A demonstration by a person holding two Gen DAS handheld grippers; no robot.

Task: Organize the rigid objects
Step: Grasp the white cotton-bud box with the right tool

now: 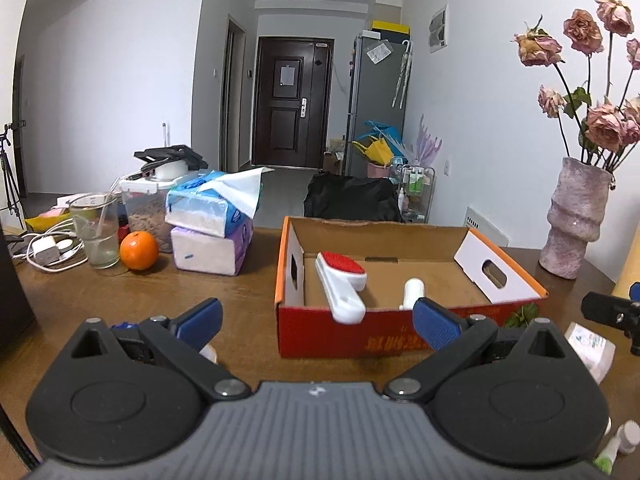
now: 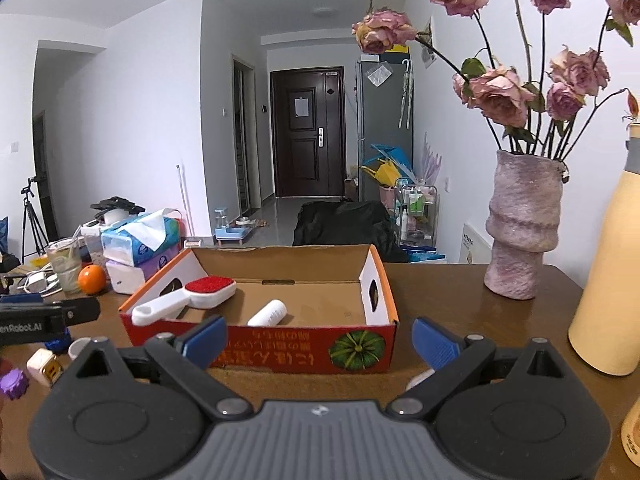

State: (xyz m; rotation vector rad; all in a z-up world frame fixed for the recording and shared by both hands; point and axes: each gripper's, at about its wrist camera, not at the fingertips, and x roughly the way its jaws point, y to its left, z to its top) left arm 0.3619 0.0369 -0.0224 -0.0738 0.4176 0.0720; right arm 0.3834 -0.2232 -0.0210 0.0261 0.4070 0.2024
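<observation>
Left wrist view: red cardboard box with an orange rim sits on the brown wooden table, just past the left gripper.
Left gripper: its two blue fingers stand wide apart and hold nothing.
Inside the box: a white brush with a red bristle pad leans on the front wall, and a small white round bottle lies beside it.
Left out: a white packet with green print lies on the table right of the box, and small white and green tubes lie near the bottom right corner.
Far side: an orange fruit, a glass cup and tissue packs stand well apart from the box.

Right wrist view: the right gripper faces the same box from the front.
Right gripper: its blue fingers are also spread wide, with nothing between them.
Left out: a small white cube with a yellow face and a purple gear-shaped toy lie on the table left of the box; a tall pale yellow bottle stands on the right.

Step now: I think two things are packed and both grippers are free to fetch more.
Next move: it likely calls for going down to a loose thing beside the box, closing on it, then lifting it over the wall.
</observation>
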